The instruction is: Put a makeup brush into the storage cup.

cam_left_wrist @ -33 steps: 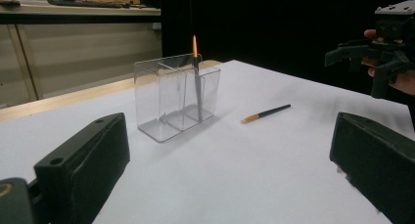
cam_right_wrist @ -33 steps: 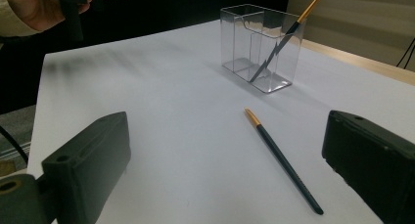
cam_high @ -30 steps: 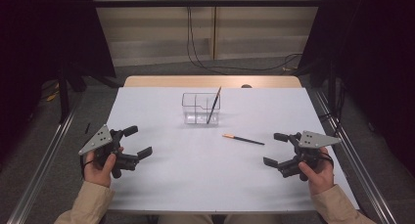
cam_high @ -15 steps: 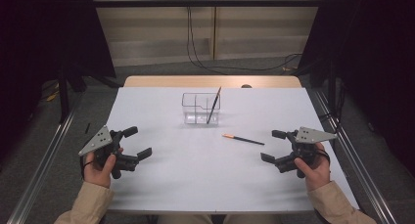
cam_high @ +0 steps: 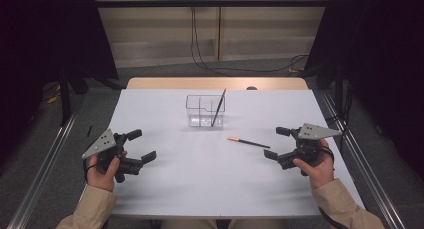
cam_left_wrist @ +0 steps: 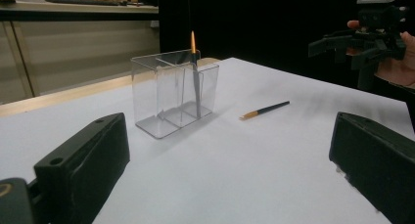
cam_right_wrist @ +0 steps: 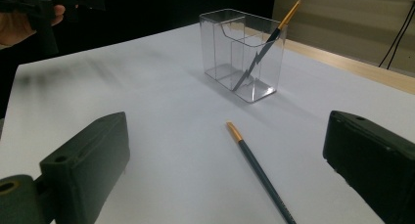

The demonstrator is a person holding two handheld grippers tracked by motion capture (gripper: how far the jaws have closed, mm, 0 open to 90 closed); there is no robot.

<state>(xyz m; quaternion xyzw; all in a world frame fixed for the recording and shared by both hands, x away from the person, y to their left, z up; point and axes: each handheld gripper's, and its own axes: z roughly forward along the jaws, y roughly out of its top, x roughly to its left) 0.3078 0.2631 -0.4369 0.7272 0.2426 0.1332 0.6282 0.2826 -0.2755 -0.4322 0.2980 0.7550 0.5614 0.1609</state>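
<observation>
High view: the left gripper and right gripper are hovering over the white table, jaws standing wide apart and holding nothing. A clear plastic holder is sitting ahead of both grippers, well apart from each, with one pencil leaning inside. A second pencil is lying flat near the right gripper's jaws.

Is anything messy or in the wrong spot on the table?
One pencil lies flat on the white table, outside the clear holder, while the other pencil stands leaning inside it. The loose one looks left out. Nothing is spilled or broken.
</observation>
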